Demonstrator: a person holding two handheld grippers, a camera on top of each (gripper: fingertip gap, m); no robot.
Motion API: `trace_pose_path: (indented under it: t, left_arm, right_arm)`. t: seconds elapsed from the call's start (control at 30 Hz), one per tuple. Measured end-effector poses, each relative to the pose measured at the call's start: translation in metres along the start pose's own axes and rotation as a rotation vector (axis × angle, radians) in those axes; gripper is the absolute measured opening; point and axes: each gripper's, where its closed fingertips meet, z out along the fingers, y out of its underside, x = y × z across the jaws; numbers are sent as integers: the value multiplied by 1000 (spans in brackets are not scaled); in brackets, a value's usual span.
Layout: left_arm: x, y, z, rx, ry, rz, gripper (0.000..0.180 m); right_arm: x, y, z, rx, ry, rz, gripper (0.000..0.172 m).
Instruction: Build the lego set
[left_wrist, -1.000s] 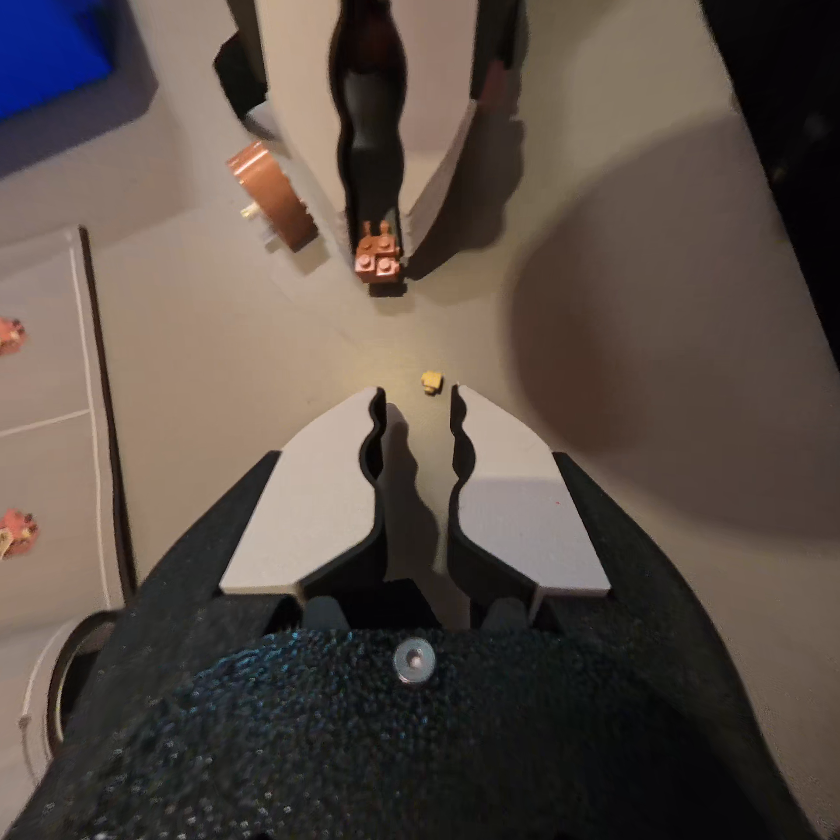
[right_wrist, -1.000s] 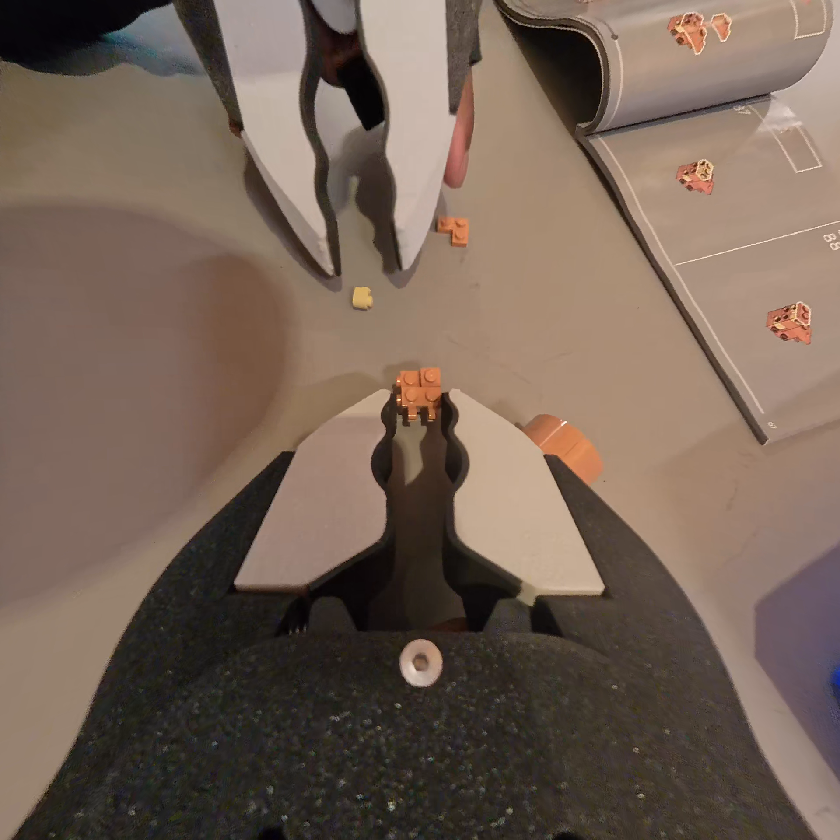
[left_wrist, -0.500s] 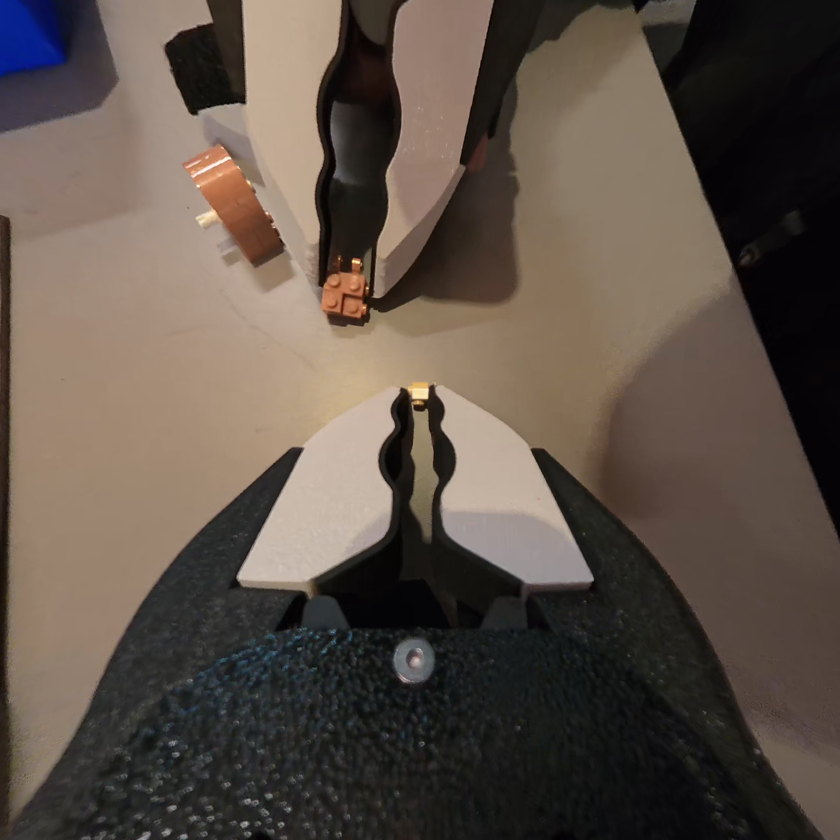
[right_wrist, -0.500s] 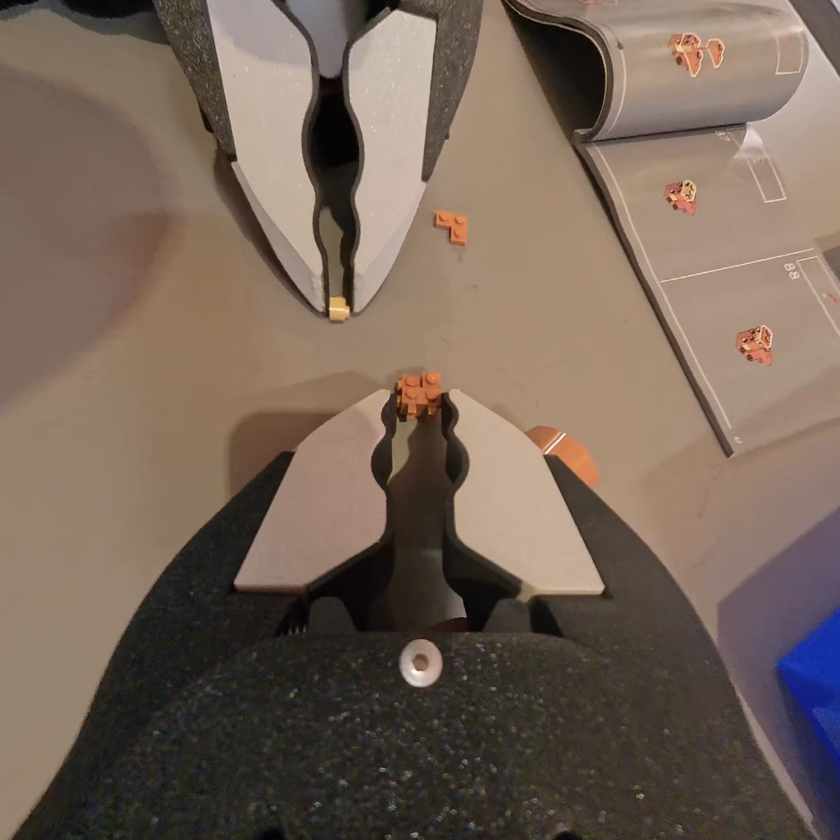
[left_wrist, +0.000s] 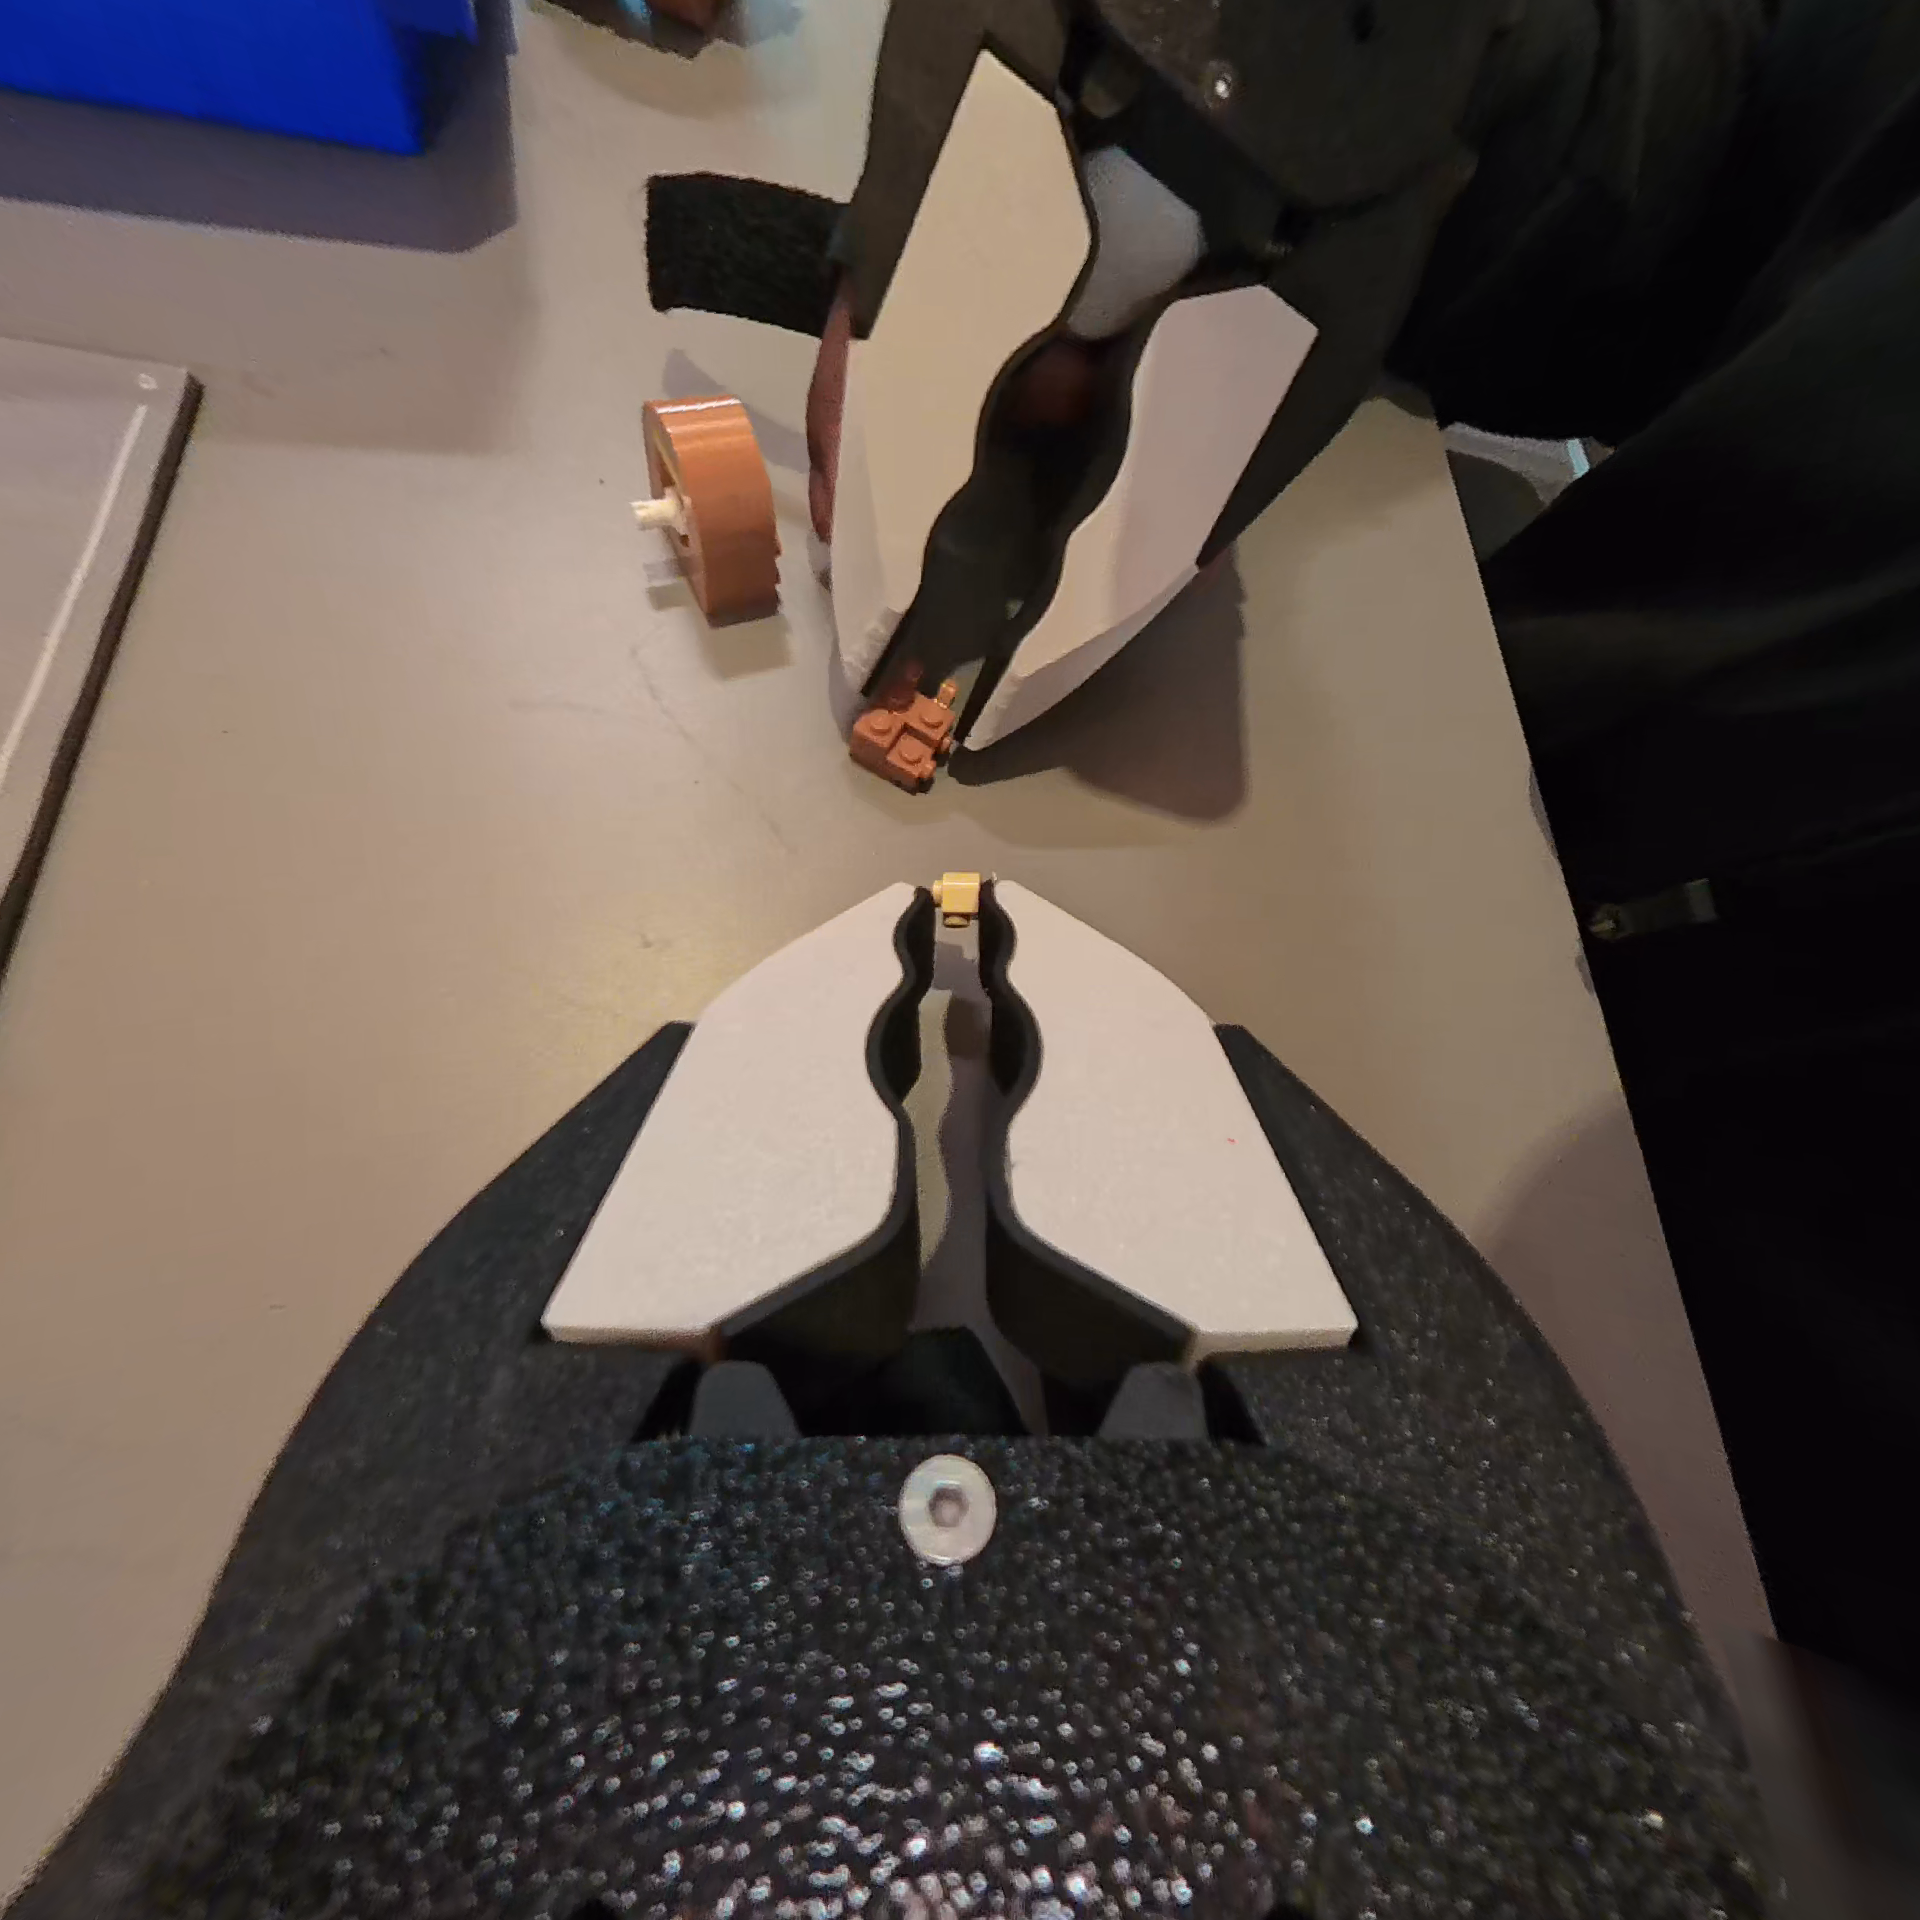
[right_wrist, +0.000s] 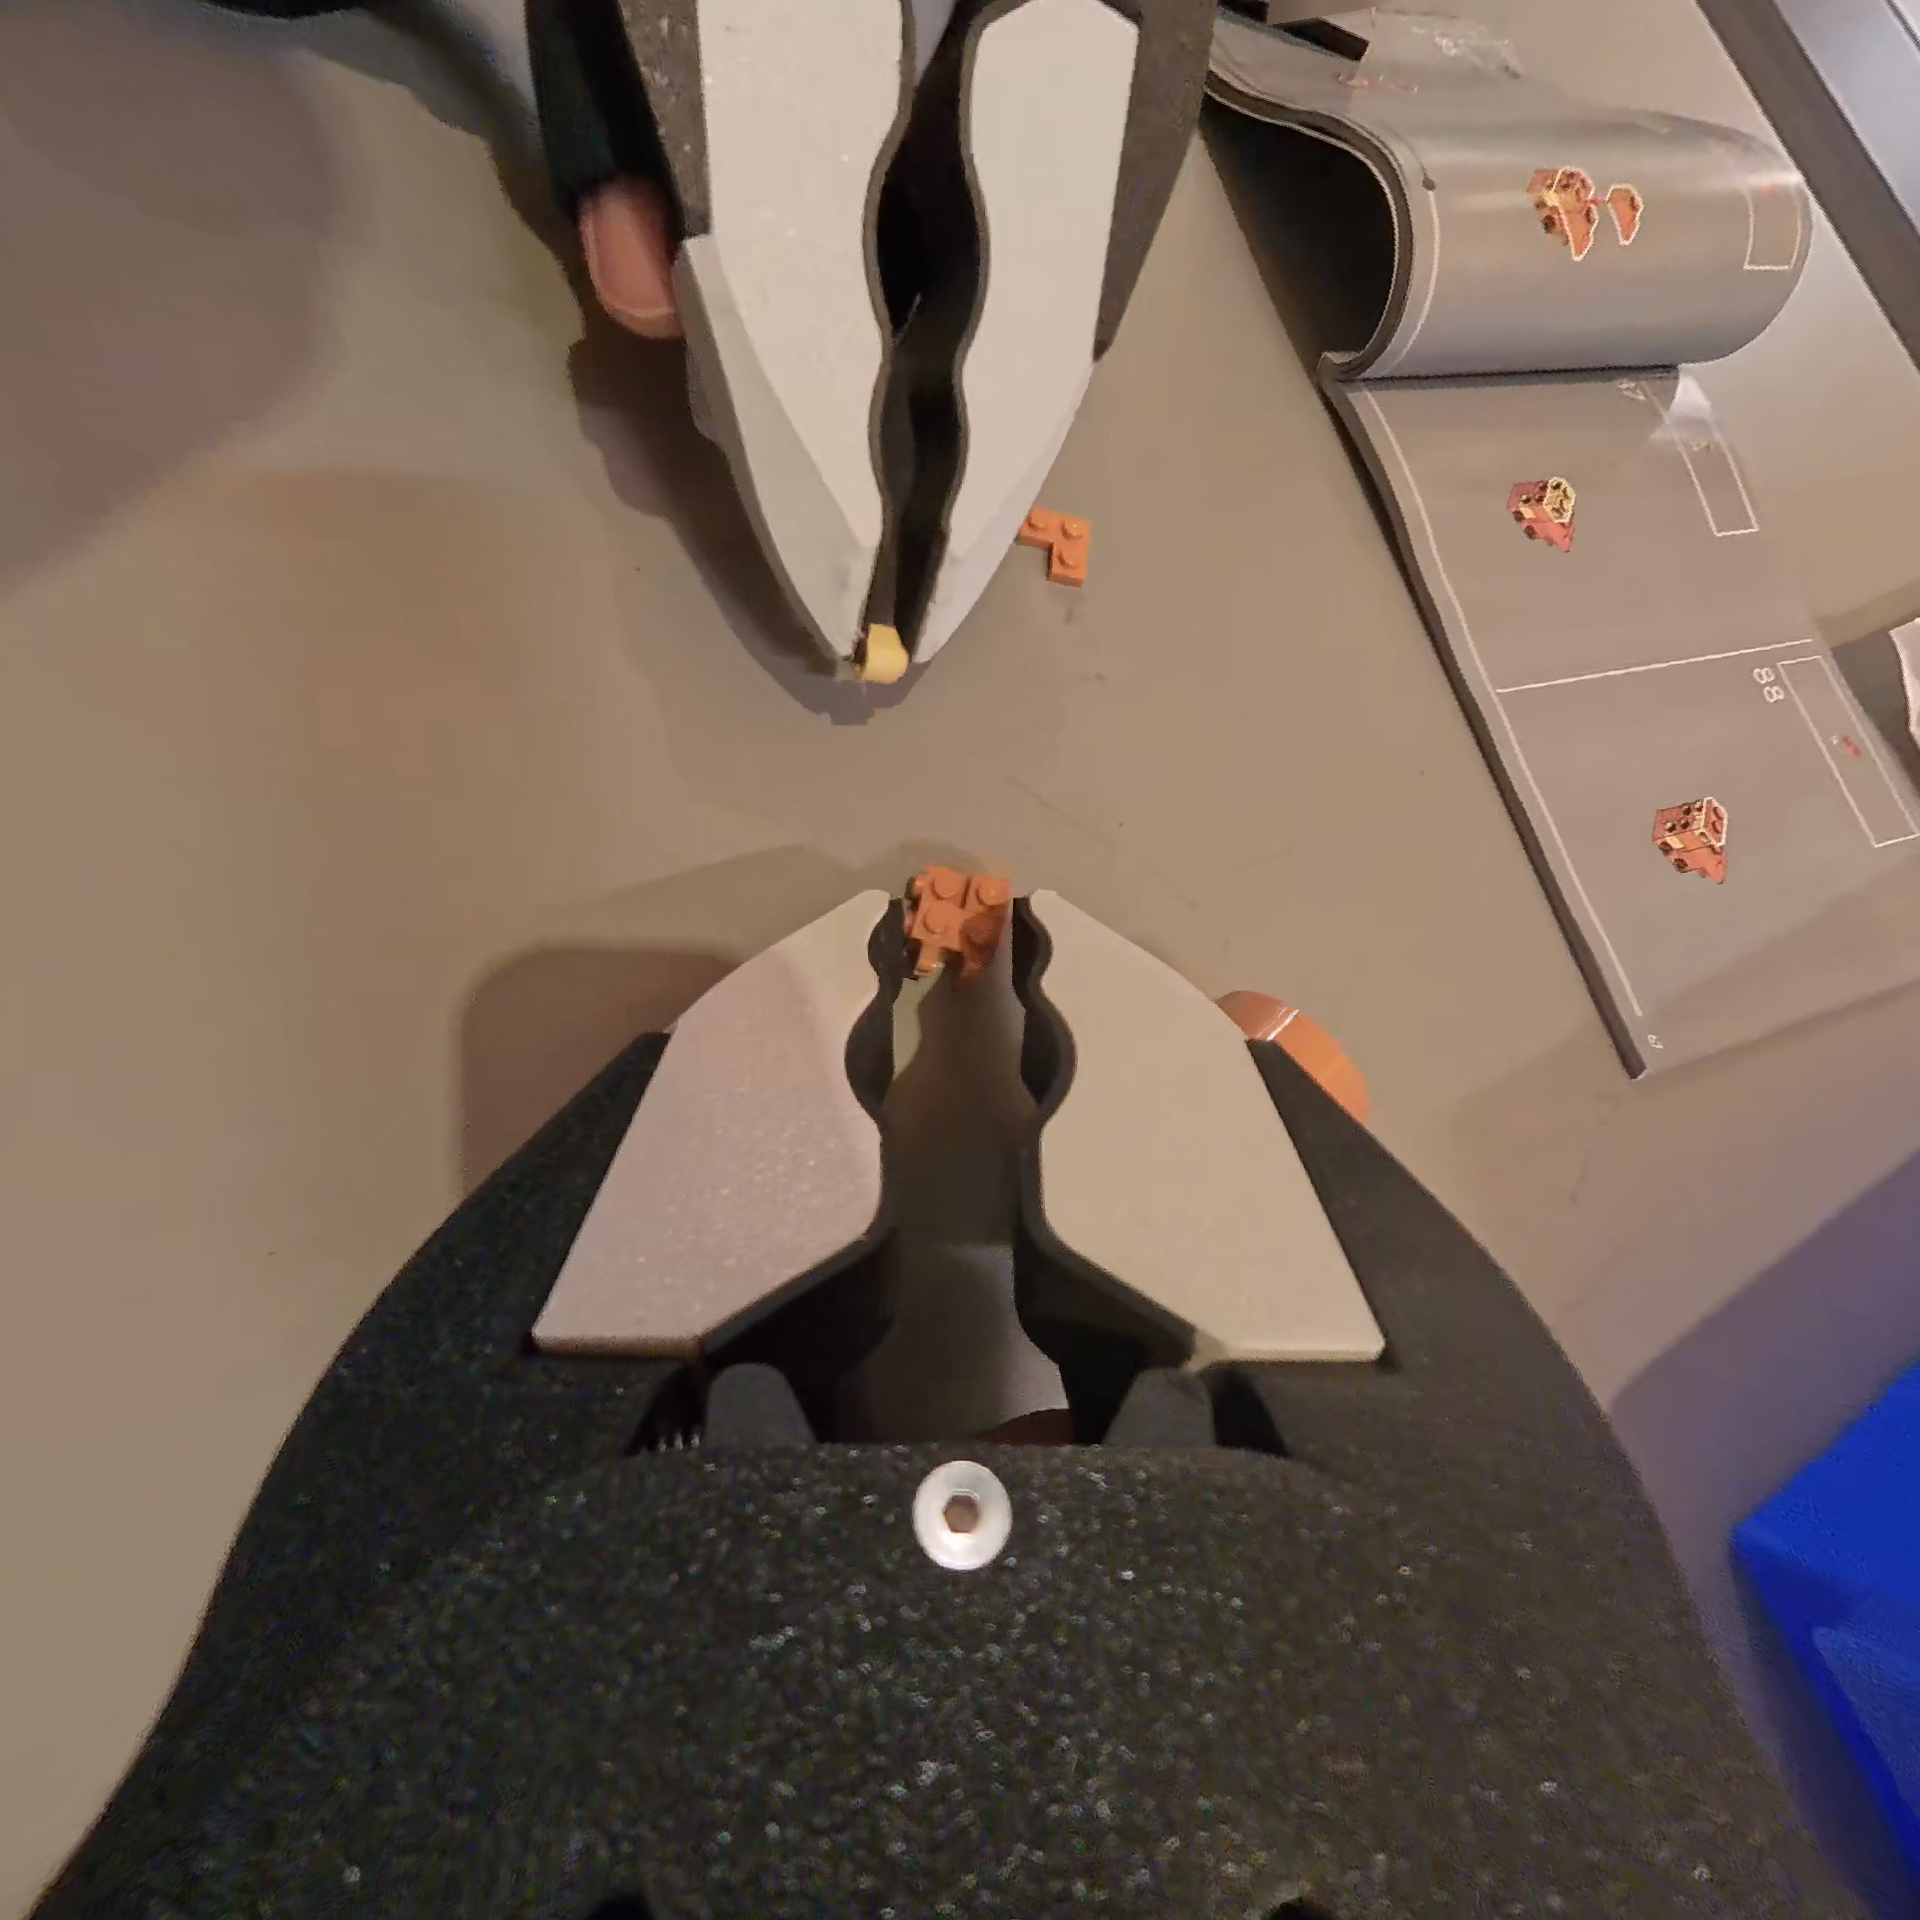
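The left tongs (left_wrist: 958, 902) are clenched on a small tan brick (left_wrist: 957, 896), pinched right at the fingertips, both pads pressed against its sides. Facing them across the grey tabletop (left_wrist: 416, 831), the right tongs (right_wrist: 954, 914) grip an orange-brown brick assembly (right_wrist: 954, 923) — several studded pieces joined together — at their tips, low over the tabletop. In the left wrist view the same assembly (left_wrist: 902, 736) shows between the right tongs' tips, close to or touching the surface; which, I cannot tell. The two pairs of tongs point at each other, tips near but apart.

An L-shaped orange plate (right_wrist: 1058, 542) lies flat on the tabletop just beside the left tongs. A brown wheel (left_wrist: 712, 509) with a pale axle stub stands on its edge near the right tongs. A grey printed mat (right_wrist: 1621, 644) with small brick pictures lies off to one side, its far end curled over — and a blue bin (left_wrist: 208, 73) sits at the tabletop's far corner. A fingertip (right_wrist: 623, 260) shows behind the left tongs.
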Motion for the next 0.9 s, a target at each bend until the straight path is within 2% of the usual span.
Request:
trace_pose_path:
  t: [0.23, 0.4, 0.63, 0.9]
  left_arm:
    - [-6, -7, -7, 72, 24, -119, 8]
    - [-3, -14, -13, 143, 104, -219, 8]
    - [11, -24, -16, 214, 274, -372, 7]
    - [21, -28, -13, 224, 347, -422, 7]
  right_arm:
    - [-4, -5, -4, 49, -5, -40, 23]
    - [-3, -13, -11, 123, 1, -45, 23]
    - [-13, -43, -12, 250, 18, -192, 23]
    - [-17, -60, -3, 293, 82, -334, 19]
